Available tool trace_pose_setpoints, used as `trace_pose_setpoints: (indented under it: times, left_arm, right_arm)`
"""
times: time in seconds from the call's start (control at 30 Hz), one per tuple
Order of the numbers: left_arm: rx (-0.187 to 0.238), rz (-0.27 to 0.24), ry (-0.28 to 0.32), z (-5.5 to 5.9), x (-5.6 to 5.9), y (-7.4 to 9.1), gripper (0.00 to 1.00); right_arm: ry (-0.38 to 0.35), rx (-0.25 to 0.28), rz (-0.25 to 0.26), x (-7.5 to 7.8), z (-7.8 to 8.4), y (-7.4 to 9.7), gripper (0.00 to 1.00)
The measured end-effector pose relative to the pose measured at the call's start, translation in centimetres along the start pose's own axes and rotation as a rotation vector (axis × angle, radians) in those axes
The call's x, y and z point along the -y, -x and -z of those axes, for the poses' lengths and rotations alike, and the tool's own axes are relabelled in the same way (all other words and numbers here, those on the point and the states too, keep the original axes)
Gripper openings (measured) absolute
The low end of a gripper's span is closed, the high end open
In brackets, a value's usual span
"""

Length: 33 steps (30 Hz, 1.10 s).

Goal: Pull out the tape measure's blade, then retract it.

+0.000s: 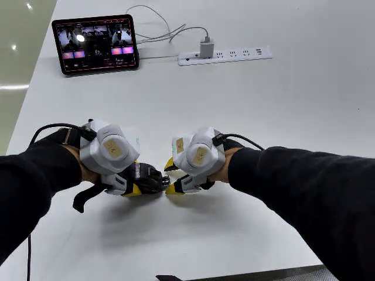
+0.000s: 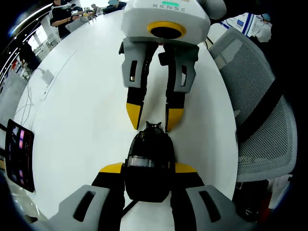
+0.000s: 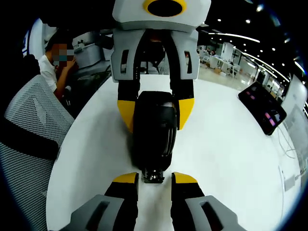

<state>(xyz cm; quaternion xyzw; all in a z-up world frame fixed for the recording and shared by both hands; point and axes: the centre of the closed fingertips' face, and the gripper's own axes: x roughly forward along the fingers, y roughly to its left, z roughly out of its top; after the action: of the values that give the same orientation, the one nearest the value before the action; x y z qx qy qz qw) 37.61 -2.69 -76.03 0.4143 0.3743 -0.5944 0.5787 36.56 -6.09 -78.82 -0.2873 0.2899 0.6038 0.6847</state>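
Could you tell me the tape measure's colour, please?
Black tape measure, best seen in the left gripper view.

Black sleeves (image 1: 304, 187); grey-white, yellow-tipped hand-held grippers (image 1: 140, 186) (image 1: 171, 177) trailing black cables (image 1: 53, 126).

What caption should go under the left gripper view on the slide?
Left gripper clamps the black tape measure on the white table while yellow tips of the right gripper flank its blade tab.

White table (image 1: 263, 105) with lit tablet (image 1: 95, 44), power strip (image 1: 225, 55), plugged charger (image 1: 207, 47); mesh chair (image 2: 255, 96) alongside.
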Motion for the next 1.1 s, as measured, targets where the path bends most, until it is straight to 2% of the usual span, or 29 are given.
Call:
trace_pose_setpoints:
  times: [0.2,0.4,0.43,0.5,0.67,0.77,0.9,1.1]
  left_arm:
    - [0.000,0.001,0.003,0.01,-0.02,-0.04,0.31]
    - [0.000,0.001,-0.002,0.04,-0.03,-0.06,0.30]
    - [-0.003,-0.002,-0.027,0.06,0.00,-0.03,0.30]
    - [0.007,-0.011,-0.006,0.07,-0.02,0.02,0.30]
    - [0.023,-0.016,-0.002,0.12,-0.02,0.06,0.29]
    - [0.028,-0.013,0.005,0.14,0.00,0.08,0.30]
    - [0.014,-0.009,0.000,0.10,-0.01,0.02,0.30]
    - [0.023,-0.003,0.004,0.11,0.03,0.07,0.30]
  right_arm:
    - [-0.005,-0.009,-0.002,-0.07,0.12,-0.22,0.12]
    - [-0.015,-0.005,-0.014,-0.08,0.19,-0.33,0.10]
    - [0.000,-0.005,-0.015,-0.11,0.20,-0.30,0.09]
    - [-0.005,-0.006,-0.012,-0.12,0.24,-0.28,0.08]
    - [-0.049,-0.001,-0.023,-0.15,0.40,-0.05,0.07]
    - [-0.051,-0.003,-0.025,-0.21,0.41,-0.10,0.07]
    - [-0.057,-0.004,-0.022,-0.16,0.78,0.16,0.08]
    - [-0.057,-0.005,-0.015,-0.14,0.77,0.20,0.08]
